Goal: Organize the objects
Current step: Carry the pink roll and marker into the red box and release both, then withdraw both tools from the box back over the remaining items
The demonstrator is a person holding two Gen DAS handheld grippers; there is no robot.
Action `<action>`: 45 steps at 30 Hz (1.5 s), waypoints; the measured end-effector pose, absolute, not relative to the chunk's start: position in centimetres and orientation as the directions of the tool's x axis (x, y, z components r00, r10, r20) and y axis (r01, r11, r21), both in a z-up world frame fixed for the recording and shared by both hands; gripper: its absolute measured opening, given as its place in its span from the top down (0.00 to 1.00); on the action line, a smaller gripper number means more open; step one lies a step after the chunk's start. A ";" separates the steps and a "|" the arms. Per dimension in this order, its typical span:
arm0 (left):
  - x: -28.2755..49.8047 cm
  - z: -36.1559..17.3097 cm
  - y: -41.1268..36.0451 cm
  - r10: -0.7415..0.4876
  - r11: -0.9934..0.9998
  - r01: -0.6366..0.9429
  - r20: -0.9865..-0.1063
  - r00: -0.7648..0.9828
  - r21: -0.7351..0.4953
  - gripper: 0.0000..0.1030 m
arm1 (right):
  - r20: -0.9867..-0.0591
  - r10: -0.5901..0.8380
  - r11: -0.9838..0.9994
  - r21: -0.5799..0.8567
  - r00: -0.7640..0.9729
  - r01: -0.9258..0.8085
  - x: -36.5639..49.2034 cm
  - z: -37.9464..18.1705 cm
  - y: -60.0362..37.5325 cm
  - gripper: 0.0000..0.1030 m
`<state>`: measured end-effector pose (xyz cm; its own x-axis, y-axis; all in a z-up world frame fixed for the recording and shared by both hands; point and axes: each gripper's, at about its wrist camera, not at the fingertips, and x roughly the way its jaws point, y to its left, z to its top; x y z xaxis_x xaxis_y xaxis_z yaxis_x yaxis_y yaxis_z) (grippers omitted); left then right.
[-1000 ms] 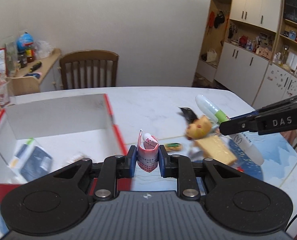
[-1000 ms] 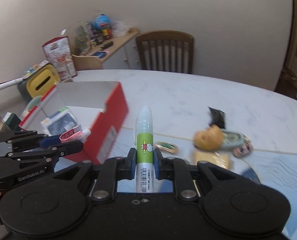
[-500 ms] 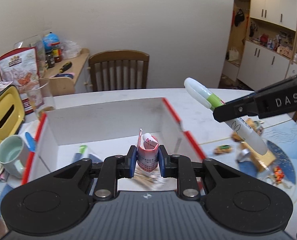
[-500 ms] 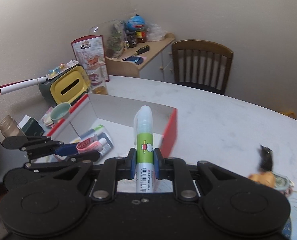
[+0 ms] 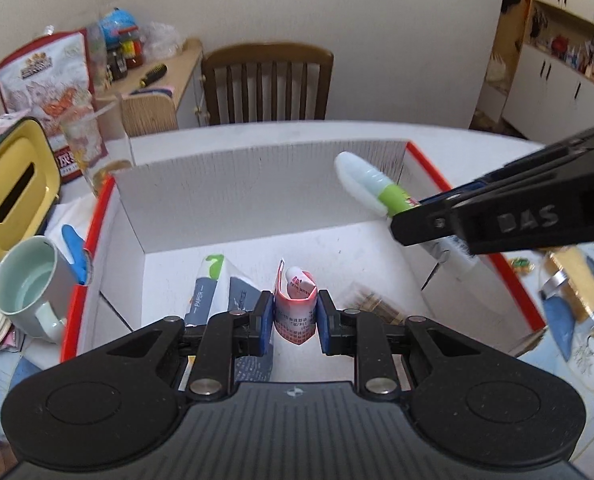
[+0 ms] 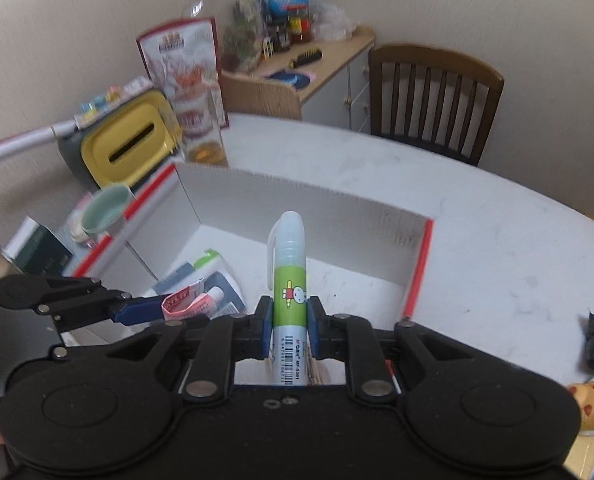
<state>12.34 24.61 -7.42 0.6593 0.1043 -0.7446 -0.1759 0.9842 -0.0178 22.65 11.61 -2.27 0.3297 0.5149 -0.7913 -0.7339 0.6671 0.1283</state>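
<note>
Hovering over a red-edged white box (image 5: 257,184) on the pale worktop (image 6: 497,232): two claws, each loaded. Left claw (image 5: 295,320): clamped on a small pink-and-white tube (image 5: 296,308) wrapped in a folded printed slip; cap end forward, lower end hidden between the blue pads. Right claw (image 6: 290,330): clamped on a glue pen (image 6: 289,280) with green label and translucent clipped cap; base cut off behind the claw body. In the left wrist view the same pen projects leftward over the box's right side, and the right claw's tip is partly blurred. Box contents: a white-and-blue packet (image 5: 209,288) marked in green, a dark blue packet (image 5: 243,300) beside it, and a brownish item (image 5: 377,306), mostly hidden, not identifiable. Left of the box: pale green mug (image 5: 25,280), yellow-lidded container (image 5: 13,192). Right of the box: small mixed items, cropped and blurred. Beyond the worktop: wooden chair (image 5: 267,80).
</note>
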 end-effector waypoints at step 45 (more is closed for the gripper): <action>16.1 -10.4 24.7 0.044 0.992 -0.127 -0.898 0.438 -0.013 0.51 | -0.800 0.529 0.641 0.159 0.281 -0.751 22.6 -1.7 8.9 0.64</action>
